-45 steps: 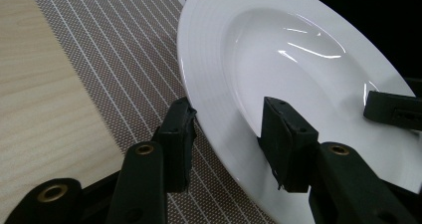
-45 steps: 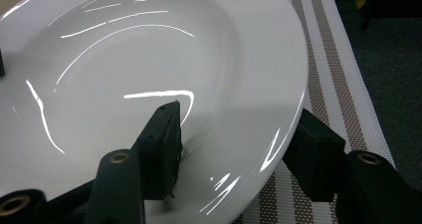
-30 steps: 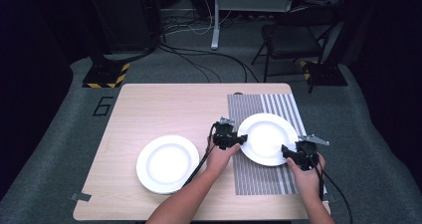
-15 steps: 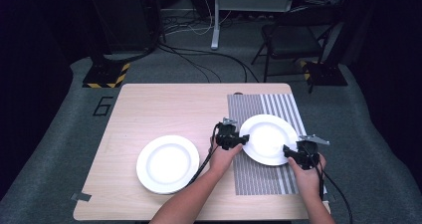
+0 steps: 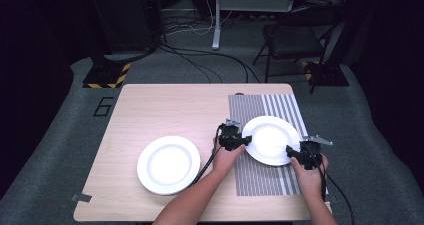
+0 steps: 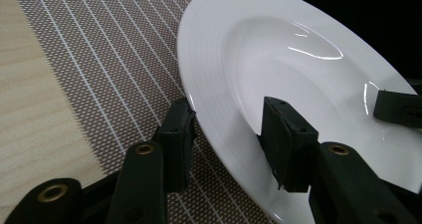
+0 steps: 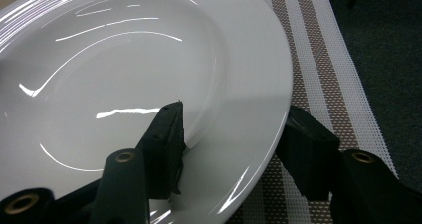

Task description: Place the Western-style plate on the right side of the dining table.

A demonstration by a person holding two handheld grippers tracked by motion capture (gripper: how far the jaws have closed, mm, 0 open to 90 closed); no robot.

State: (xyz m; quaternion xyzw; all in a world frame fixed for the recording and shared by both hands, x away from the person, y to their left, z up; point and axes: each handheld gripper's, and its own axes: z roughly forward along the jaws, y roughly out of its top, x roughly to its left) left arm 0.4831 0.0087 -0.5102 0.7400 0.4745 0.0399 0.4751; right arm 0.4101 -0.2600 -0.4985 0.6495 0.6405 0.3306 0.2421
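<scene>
Both grippers were at the round white ceramic plate [image 5: 270,139], which sat on the brown-and-white striped woven placemat [image 5: 265,177] at the right side of the light wooden worktop [image 5: 165,105].

Left gripper [image 5: 239,141]: at the plate's left rim. In the left gripper view one jaw stood outside the rim against its edge and the other lay over the plate's inner slope, so the rim passed between them. Whether the pads actually pressed the ceramic I could not tell; a sliver of gap seemed possible.

Right gripper [image 5: 294,152]: at the plate's near-right rim. In the right gripper view one jaw sat on the inner slope, the other outside the rim and apparently just clear of it. The jaws had just been closing, with the rim between them; not yet clenched, by my reading.

The plate [image 6: 298,79] looked tilted relative to the mat in the gripper views, though camera angle could account for that; lift not confirmed.

A second round white plate [image 5: 168,164] lay on bare wood to the left, well apart and untouched.

Judgement: approach and straddling of the rim on both sides done. Left to do: a firm two-sided grasp, then lifting and carrying the plate, perhaps toward the other one.
</scene>
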